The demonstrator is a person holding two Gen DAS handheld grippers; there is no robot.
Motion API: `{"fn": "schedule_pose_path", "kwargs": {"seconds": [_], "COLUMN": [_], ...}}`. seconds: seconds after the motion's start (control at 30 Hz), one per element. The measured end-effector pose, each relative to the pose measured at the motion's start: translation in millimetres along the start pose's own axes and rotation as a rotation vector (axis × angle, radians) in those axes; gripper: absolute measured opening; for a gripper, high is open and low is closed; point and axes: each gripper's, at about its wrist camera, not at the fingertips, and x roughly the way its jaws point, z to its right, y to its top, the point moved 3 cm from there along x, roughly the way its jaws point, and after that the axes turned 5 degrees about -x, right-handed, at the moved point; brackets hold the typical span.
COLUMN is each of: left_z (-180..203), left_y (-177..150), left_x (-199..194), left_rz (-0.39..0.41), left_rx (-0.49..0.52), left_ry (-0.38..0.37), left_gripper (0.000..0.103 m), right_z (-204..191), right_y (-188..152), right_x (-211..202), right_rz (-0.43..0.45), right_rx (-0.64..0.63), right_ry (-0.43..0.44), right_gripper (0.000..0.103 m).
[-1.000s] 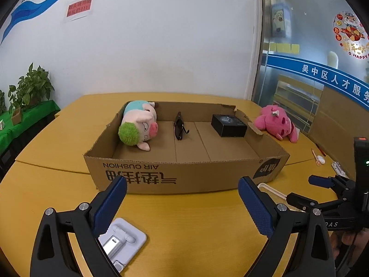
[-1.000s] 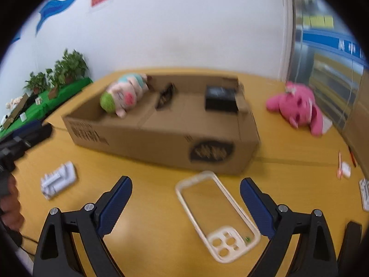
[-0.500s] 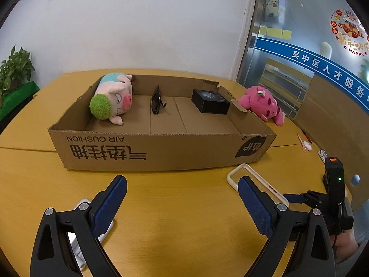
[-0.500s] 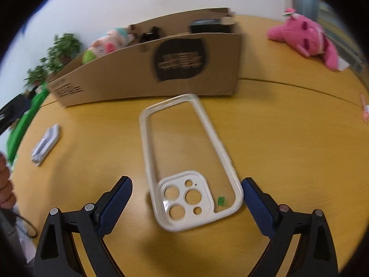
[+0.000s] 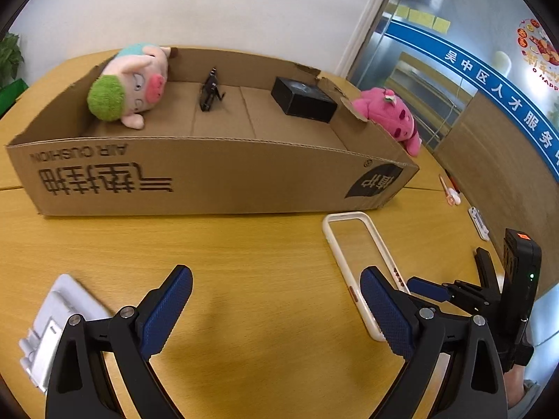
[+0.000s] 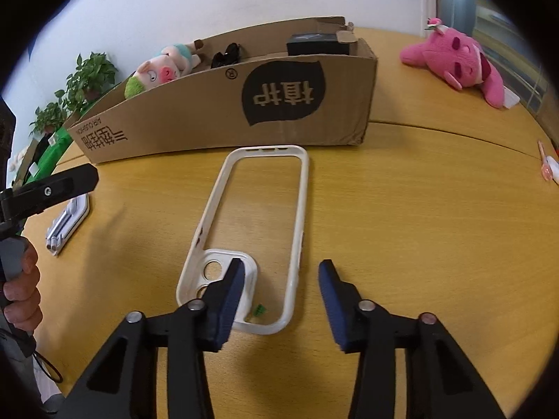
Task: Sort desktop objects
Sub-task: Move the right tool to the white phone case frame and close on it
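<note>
A white-rimmed clear phone case (image 6: 300,188) lies flat on the yellow table in front of the cardboard box (image 6: 195,122). My right gripper (image 6: 281,269) is low over the case's near end. Its jaws are closing: the left pad sits over the camera cutout and the right pad stands just outside the right rim, neither visibly pressing. My left gripper (image 5: 276,276) hangs open over bare table, nothing between its fingers. A white folding phone stand (image 5: 59,317) lies to its lower left, and the phone case (image 5: 330,230) to its right.
The box (image 5: 209,174) holds a pig plush (image 5: 129,83), dark sunglasses (image 5: 209,90) and a small black box (image 5: 304,101). A pink plush (image 6: 454,59) lies on the table right of the box. Small items sit by the right table edge (image 5: 478,223).
Both grippers have sunk toward the table and tipped downward. The right jaws went from wide to much narrower around the case's near end. The left gripper stayed open.
</note>
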Motion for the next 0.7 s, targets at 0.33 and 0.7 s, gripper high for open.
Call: {"fn": "schedule_pose_path", "kwargs": {"seconds": [0.33, 0.7], "left_z": [35.5, 43.6], "left_y": [-8.7, -29.4], "left_x": [30.1, 52.3], "left_rz": [-0.055, -0.099], "left_rx": [0.069, 0.088], "left_ry": [-0.030, 0.027], "left_gripper": [0.097, 0.033], "right_z": [-3.8, -30.0], "right_y": [-10.4, -20.9], "right_x": [-3.7, -7.1], "right_rz": [-0.016, -0.004], "right_rx": [0.027, -0.018], "right_ry": [0.041, 0.078], "right_gripper": [0.010, 0.009]}}
